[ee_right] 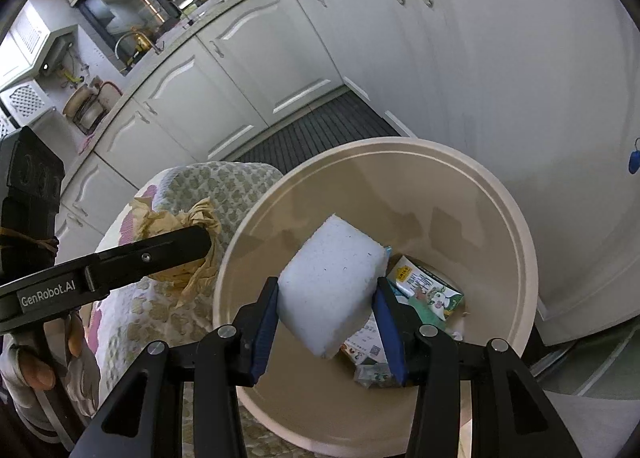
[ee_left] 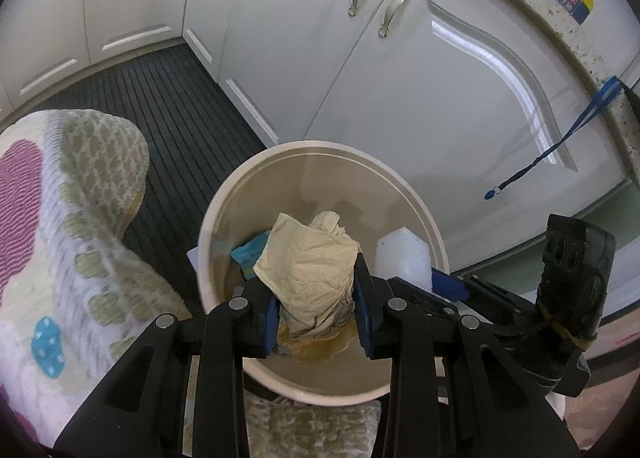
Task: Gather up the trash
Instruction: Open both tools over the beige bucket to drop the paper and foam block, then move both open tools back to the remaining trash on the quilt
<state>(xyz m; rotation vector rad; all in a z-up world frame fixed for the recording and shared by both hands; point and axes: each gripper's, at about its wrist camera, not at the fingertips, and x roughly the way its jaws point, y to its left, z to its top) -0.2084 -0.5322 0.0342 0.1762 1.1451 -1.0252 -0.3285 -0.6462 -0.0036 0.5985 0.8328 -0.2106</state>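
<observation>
Left gripper [ee_left: 316, 318]: nearest the lens, I had its blue pads clamped on a crumpled yellowish paper napkin [ee_left: 308, 270], held over the near side of the beige bin [ee_left: 416, 194].
Napkin: it looked featherlight and soft, crushing wherever squeezed; the lower folds appeared damp and stained, so I judged it limp there and likely to cling to a pad when let go.
Grip on napkin: I held it across the bunched middle, which I judged the safest place, since a loose corner would probably tear or slip.
Right gripper [ee_right: 328, 322]: I had its jaws pressed on a white sponge block [ee_right: 332, 290], well inside the bin's rim in the right wrist view.
Sponge: light, springy and matte; its flanks dented slightly at the pads, so I judged it unlikely to slide and not fragile.
Grip on sponge: across the short flat faces, tilted on one corner; a firmer squeeze seemed needless.
Bin contents: a printed carton [ee_right: 428, 290] and other packaging lay at the bottom, with something blue [ee_left: 250, 250] beside them.
Surroundings: a patterned cloth [ee_left: 80, 242] sat just beside the bin, white cabinet doors [ee_left: 400, 106] behind, dark ribbed floor mat [ee_left: 172, 114] beyond.
Release risk: I judged the sponge might bounce; the napkin should not.
</observation>
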